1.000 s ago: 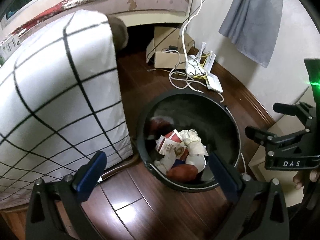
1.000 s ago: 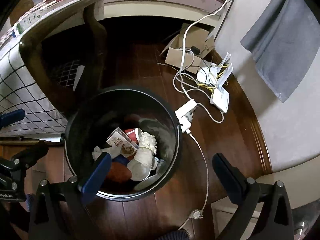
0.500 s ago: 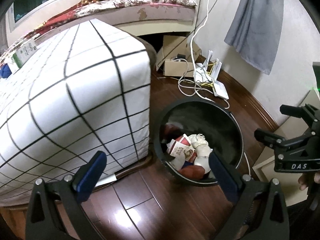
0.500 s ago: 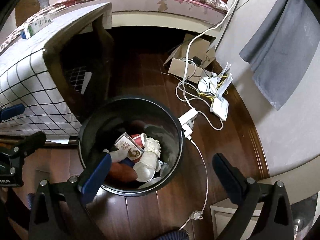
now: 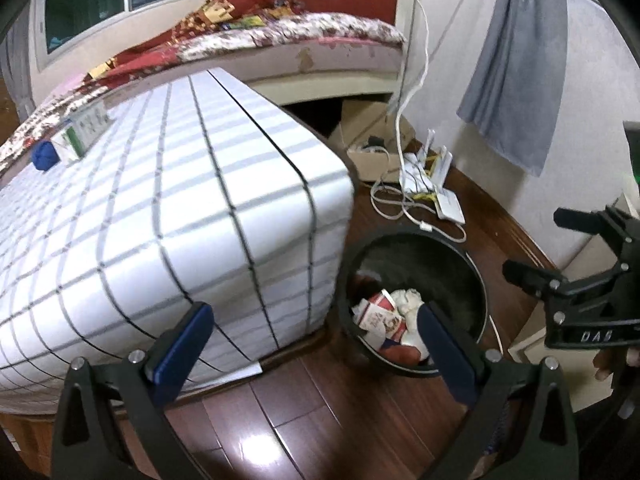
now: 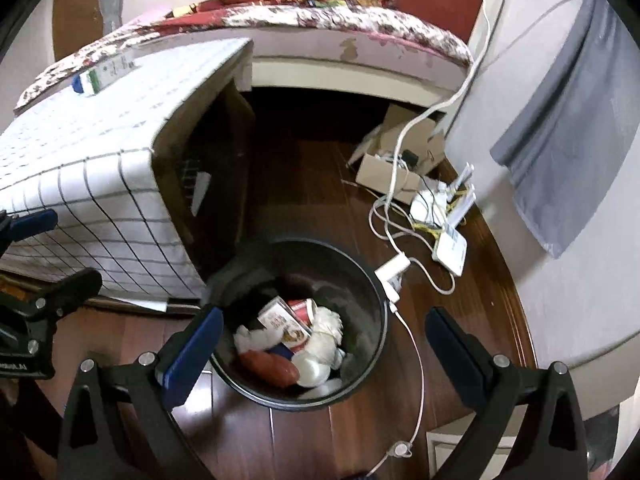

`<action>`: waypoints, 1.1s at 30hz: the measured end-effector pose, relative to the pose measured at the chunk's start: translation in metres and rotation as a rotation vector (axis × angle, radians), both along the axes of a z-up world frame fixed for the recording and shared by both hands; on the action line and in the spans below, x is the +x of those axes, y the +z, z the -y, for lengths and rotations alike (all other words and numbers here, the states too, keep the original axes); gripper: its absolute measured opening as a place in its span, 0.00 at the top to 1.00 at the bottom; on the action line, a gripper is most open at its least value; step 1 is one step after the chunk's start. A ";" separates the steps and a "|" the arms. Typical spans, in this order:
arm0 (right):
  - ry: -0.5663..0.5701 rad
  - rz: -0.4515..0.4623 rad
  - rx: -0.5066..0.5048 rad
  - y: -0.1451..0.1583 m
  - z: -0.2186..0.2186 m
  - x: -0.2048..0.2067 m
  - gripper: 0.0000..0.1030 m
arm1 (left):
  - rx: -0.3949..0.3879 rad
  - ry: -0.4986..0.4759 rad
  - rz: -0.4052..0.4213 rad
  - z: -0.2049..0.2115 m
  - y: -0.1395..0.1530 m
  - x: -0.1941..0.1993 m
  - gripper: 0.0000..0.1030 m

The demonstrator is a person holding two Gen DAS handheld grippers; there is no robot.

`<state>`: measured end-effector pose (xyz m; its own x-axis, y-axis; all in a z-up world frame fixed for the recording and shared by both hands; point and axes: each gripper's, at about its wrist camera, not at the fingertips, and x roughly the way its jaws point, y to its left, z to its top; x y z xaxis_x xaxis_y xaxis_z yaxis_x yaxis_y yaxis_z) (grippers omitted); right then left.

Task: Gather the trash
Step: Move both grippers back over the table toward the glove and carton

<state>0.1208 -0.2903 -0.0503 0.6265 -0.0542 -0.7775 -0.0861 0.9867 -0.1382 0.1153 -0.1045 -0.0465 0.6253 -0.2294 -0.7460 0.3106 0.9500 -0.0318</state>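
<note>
A black round trash bin (image 5: 476,276) (image 6: 376,300) stands on the dark wood floor beside a table covered in a white checked cloth (image 5: 180,216) (image 6: 92,152). It holds crumpled white paper (image 6: 328,332), a red-and-white carton (image 6: 286,322), a white cup and a reddish item. My left gripper (image 5: 316,344) is open and empty, raised above the floor left of the bin. My right gripper (image 6: 320,344) is open and empty above the bin. On the tabletop lie a green-and-white carton (image 5: 82,130) (image 6: 106,74) and a blue object (image 5: 44,156).
White cables and routers (image 6: 444,208) (image 5: 428,184) and a cardboard box (image 6: 396,160) lie on the floor by the wall. A bed (image 5: 304,32) stands behind the table. A grey cloth (image 6: 568,128) hangs on the wall. A charger cord (image 6: 412,340) trails past the bin.
Both grippers have risen and tilted up away from the bin, so the bin looks smaller and the tabletop and bed have come into view. Both stay open and empty.
</note>
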 end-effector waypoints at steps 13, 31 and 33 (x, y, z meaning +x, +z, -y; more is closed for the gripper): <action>0.101 0.144 0.062 0.043 -0.069 0.023 0.01 | 0.022 0.127 0.129 -0.084 0.047 0.023 0.01; 0.279 0.173 0.173 0.084 -0.234 0.095 0.01 | 0.013 0.480 0.216 -0.267 0.093 0.067 0.01; 0.292 0.147 0.153 0.079 -0.257 0.111 0.01 | -0.017 0.510 0.214 -0.277 0.088 0.078 0.01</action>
<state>0.2319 -0.0337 0.0291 0.7044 0.2540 -0.6628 -0.3578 0.9335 -0.0224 0.1932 0.1728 0.0420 0.7972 0.1311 -0.5892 -0.1872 0.9817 -0.0348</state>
